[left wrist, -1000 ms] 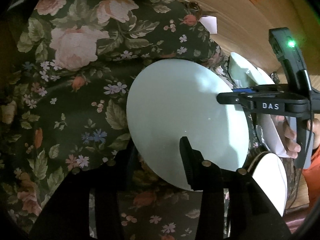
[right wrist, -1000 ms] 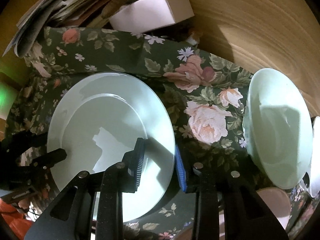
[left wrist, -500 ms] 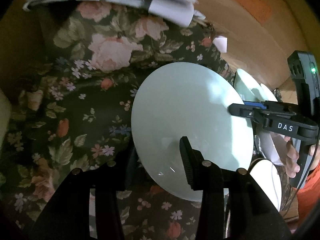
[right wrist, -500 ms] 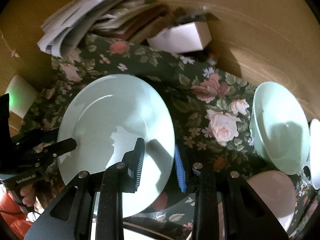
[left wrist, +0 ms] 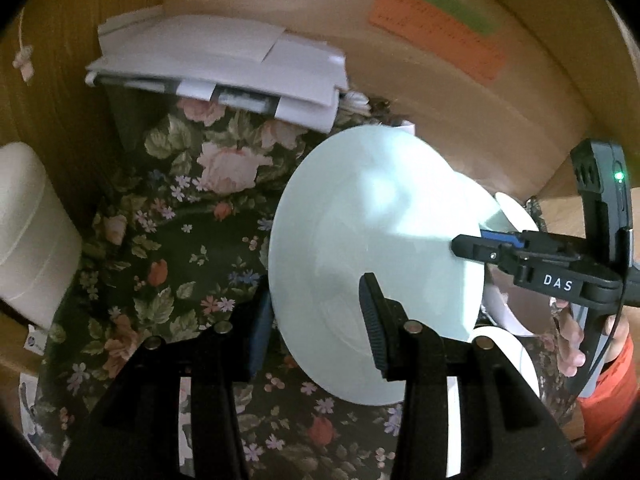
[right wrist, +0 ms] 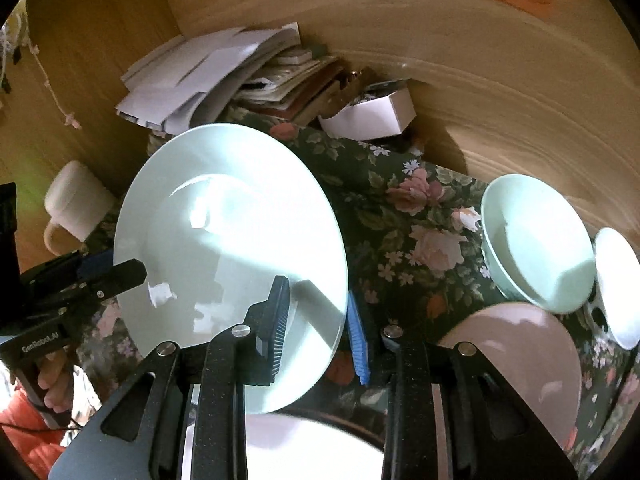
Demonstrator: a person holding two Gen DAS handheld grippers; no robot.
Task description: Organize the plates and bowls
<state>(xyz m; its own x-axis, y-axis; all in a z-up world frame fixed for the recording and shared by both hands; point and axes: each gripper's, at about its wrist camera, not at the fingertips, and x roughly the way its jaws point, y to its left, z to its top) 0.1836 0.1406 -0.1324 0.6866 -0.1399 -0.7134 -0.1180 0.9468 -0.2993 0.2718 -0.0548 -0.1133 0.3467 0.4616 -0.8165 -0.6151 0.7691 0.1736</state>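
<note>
Now lifted clear of the floral tablecloth [left wrist: 168,264].
Pale green plate [left wrist: 372,264] pinched at opposite rims by left gripper [left wrist: 316,320] and right gripper [right wrist: 316,320], ready for stacking elsewhere.

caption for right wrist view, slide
Both grippers' fingers clamp opposite rims of a pale green round plate above a floral tablecloth.

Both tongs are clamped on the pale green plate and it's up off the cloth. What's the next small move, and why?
Probably carry the plate level toward the pink plate at lower right and lower it there. It hangs tilted above the floral cloth, pinched at opposite rims by the left tongs and right tongs. The green bowl and white cup crowd that side, so keep clear of them.
</note>
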